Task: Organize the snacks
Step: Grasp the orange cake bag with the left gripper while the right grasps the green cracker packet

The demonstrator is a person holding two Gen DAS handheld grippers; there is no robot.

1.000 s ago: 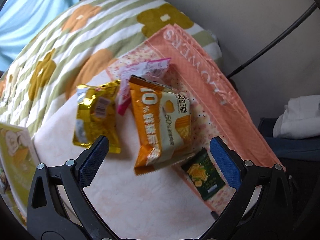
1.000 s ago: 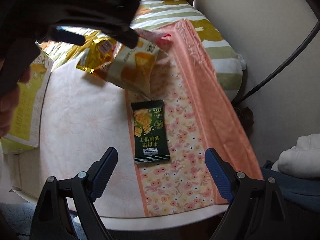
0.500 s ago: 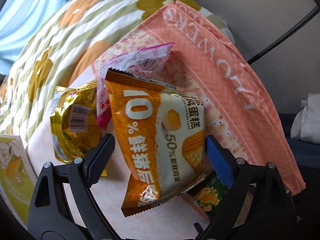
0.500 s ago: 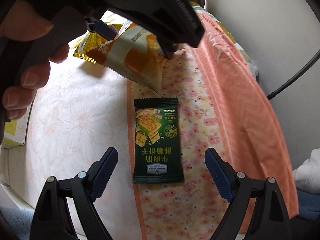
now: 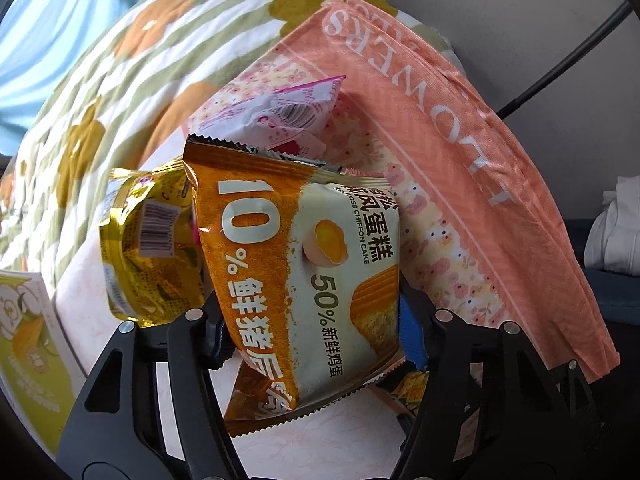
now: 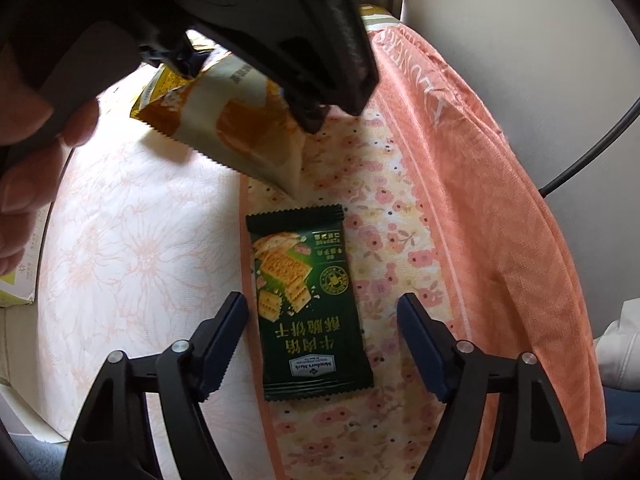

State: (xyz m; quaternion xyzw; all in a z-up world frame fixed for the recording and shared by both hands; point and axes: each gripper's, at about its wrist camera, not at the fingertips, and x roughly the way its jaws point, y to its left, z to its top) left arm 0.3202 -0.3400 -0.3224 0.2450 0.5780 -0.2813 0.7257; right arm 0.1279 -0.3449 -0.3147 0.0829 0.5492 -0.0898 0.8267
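In the left wrist view my left gripper [image 5: 310,324] has its fingers against both sides of an orange-and-white chiffon cake packet [image 5: 304,264]. The packet also shows in the right wrist view [image 6: 240,128], lifted at an angle off the table in the gripper. Behind it lie a gold packet [image 5: 148,240] and a pink-and-white packet [image 5: 280,120]. In the right wrist view my right gripper [image 6: 322,344] is open, its fingers on either side of a dark green cracker packet [image 6: 308,300] that lies flat on the flowered cloth [image 6: 400,248].
An orange cloth bag lettered FLOWERS [image 5: 472,128] lies along the right of the table. A yellow-green carton [image 5: 28,360] stands at the left edge. A flowered, striped quilt [image 5: 120,60] is behind the table. A black cable [image 6: 592,152] runs down the wall.
My left gripper has moved forward and closed on the orange cake packet. My right gripper has moved closer to the green cracker packet, which now lies between its fingers.
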